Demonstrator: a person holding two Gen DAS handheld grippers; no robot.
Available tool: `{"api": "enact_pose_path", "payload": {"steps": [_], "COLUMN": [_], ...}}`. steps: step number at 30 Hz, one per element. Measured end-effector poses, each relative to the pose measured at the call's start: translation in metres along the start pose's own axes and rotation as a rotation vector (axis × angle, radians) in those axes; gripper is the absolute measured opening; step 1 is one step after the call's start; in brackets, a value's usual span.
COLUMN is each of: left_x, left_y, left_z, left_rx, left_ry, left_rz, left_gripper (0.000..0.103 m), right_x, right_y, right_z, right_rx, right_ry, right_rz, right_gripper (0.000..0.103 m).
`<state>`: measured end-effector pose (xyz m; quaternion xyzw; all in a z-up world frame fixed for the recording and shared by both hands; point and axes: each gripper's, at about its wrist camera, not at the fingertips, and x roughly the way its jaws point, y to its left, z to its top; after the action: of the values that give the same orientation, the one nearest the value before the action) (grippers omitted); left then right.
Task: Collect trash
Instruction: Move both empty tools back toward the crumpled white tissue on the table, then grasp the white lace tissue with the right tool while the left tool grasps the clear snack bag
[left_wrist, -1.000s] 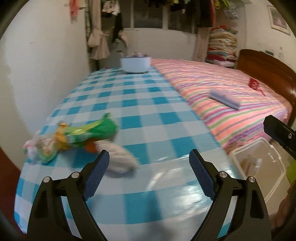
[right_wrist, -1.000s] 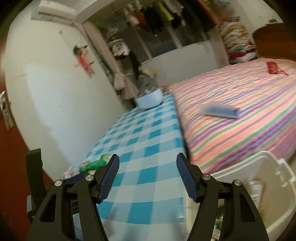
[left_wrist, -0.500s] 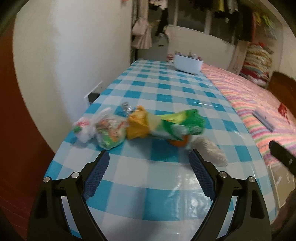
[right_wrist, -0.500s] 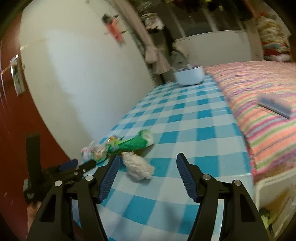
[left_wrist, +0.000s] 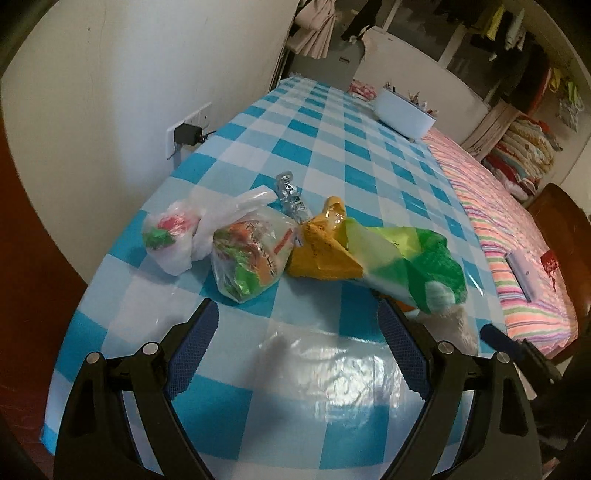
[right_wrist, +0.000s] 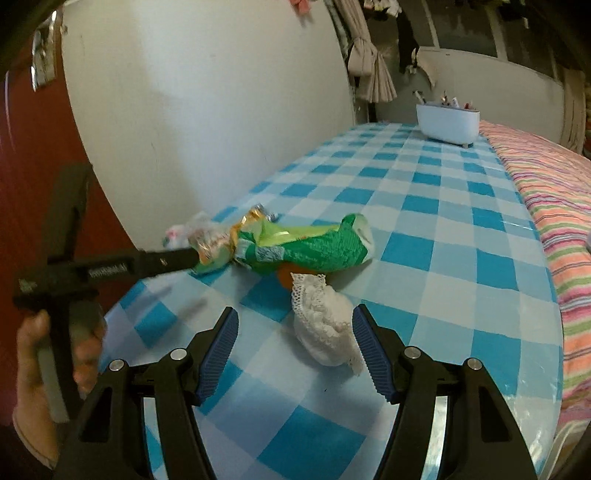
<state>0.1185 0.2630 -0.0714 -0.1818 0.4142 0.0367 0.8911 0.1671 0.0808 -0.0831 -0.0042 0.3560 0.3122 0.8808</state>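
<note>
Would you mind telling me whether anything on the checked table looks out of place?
Yes: crumpled wrappers and bags lie heaped near the table's wall-side edge, a green packet, a knotted plastic bag, plus a white lacy cloth wad beside them. Nothing looks spilled.

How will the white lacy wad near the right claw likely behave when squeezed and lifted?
The white lacy wad looks like soft crumpled fabric, so it will probably compress and flop rather than hold its shape. It seems light for its bulk. Its loose lace edge may dangle or snag. The open right claw has one pad right beside it.
</note>
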Motion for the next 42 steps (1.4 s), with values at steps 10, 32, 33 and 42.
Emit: {"api": "enact_pose_path", "payload": {"steps": [10, 32, 33, 42], "left_x": [0.032, 0.042, 0.046, 0.06], "left_y": [0.006, 0.049, 0.05, 0.04], "left_z": [0.025, 0.042, 0.041, 0.044], "left_rx": [-0.029, -0.205, -0.218, -0.201], "left_ry": [0.055, 0.063, 0.071, 0.068], "left_rz": [-0.005, -0.041, -0.041, 0.004], "left_gripper": [0.087, 0.087, 0.087, 0.053], "right_x": [0.036, 0.059, 0.06, 0.068], "right_y": [-0.005, -0.009, -0.009, -0.014], "right_z": [0.004, 0.005, 0.005, 0.009], "right_rx": [-0.033, -0.013, -0.015, -0.002], "right_ry": [0.091, 0.135, 0.136, 0.157], "right_rz": [-0.049, -0.015, -0.014, -0.018], "right_gripper": [0.063, 0.062, 0.062, 0.046]}}
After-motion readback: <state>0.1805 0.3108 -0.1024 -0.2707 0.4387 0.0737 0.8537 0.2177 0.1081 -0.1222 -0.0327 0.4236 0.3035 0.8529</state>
